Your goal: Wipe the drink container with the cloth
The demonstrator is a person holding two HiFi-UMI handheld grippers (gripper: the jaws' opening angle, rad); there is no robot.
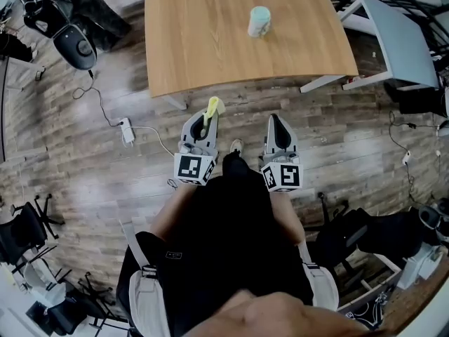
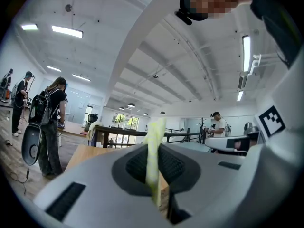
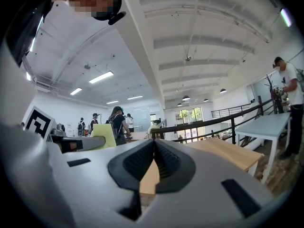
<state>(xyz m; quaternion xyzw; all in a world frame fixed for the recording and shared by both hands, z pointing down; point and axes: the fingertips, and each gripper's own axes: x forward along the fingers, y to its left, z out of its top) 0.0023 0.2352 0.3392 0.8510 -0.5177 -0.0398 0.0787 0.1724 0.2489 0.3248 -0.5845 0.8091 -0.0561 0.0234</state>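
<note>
A pale green-topped drink container [image 1: 259,21] stands on the wooden table [image 1: 210,41], toward its far middle. My left gripper [image 1: 210,111] is held short of the table's near edge, shut on a yellow-green cloth [image 1: 213,106] that sticks up between its jaws; the cloth [image 2: 154,158] shows as a thin strip in the left gripper view. My right gripper [image 1: 275,120] sits beside it, shut with nothing in it, jaw tips meeting [image 3: 153,144]. Both are well short of the container. The table top [image 3: 223,151] shows ahead in the right gripper view.
A white table [image 1: 400,37] stands right of the wooden one. A cable and power strip [image 1: 127,130] lie on the wood floor at left. A black chair [image 1: 70,37] is at far left. People with backpacks [image 2: 47,122] stand in the room.
</note>
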